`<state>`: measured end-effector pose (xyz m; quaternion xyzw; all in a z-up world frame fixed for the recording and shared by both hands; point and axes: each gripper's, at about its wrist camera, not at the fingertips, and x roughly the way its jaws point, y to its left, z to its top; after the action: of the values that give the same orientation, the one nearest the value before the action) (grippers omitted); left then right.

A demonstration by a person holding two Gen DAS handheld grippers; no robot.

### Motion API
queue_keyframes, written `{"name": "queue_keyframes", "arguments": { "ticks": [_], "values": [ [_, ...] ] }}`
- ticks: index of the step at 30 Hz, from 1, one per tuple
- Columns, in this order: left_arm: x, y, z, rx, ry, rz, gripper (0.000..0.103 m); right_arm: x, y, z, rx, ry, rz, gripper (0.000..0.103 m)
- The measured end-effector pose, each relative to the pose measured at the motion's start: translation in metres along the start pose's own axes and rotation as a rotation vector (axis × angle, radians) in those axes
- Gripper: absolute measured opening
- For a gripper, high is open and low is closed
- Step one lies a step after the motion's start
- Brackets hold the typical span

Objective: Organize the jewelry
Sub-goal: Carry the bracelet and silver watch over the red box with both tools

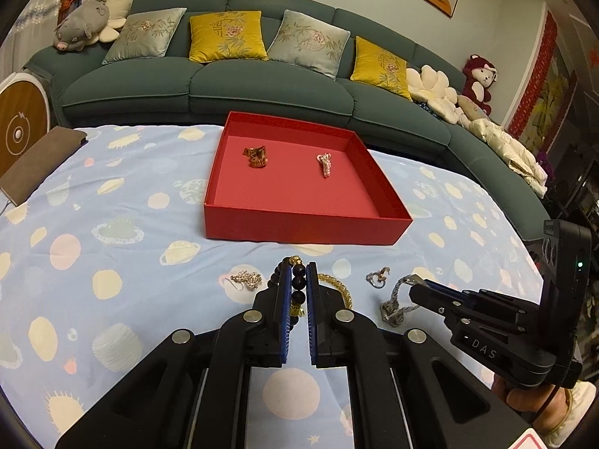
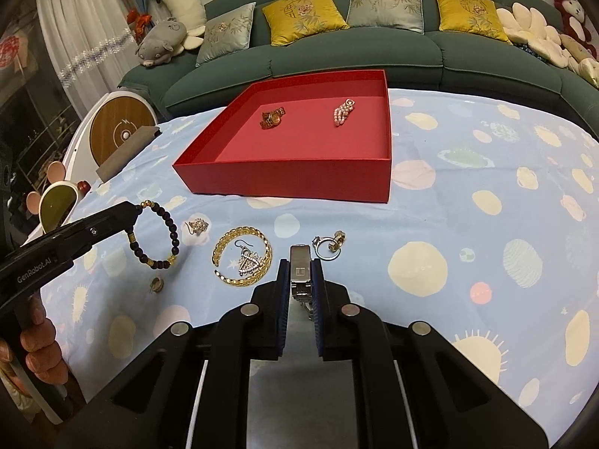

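Note:
My left gripper [image 1: 298,273] is shut on a dark bead bracelet [image 1: 298,281] with gold spacers, also seen in the right wrist view [image 2: 170,224]. My right gripper [image 2: 300,265] is shut on a silver metal watch band [image 2: 300,267], seen from the left wrist view as a silver chain [image 1: 398,295]. The red box [image 1: 299,224] lies ahead and holds a gold-brown piece [image 1: 255,156] and a pink pearl piece [image 1: 324,164]. On the cloth lie a gold chain bracelet [image 2: 224,243], a crystal earring [image 2: 249,260] inside it, rings [image 2: 329,243] and small earrings [image 2: 196,225].
A blue cloth with planet prints [image 2: 486,224] covers the table. A brown notebook [image 1: 37,161] lies at its far left edge. A green sofa [image 1: 262,86] with cushions stands behind. A small gold piece [image 2: 157,284] lies near the front left.

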<state>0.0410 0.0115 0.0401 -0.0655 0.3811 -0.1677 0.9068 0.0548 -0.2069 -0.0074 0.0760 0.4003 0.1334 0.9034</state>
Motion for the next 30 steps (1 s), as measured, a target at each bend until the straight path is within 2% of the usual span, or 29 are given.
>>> {"name": "queue_keyframes", "arguments": {
  "ticks": [12, 23, 30],
  "values": [
    [-0.025, -0.006, 0.039, -0.011, -0.111, -0.043, 0.005, -0.020, -0.006, 0.029, 0.036, -0.092, 0.001, 0.011],
    [-0.020, -0.014, 0.057, -0.004, -0.132, -0.054, 0.005, -0.039, -0.004, 0.064, 0.049, -0.195, 0.007, 0.011],
    [-0.004, -0.018, 0.077, 0.023, -0.133, -0.008, 0.005, -0.036, -0.003, 0.096, 0.037, -0.219, 0.013, 0.011]
  ]
}}
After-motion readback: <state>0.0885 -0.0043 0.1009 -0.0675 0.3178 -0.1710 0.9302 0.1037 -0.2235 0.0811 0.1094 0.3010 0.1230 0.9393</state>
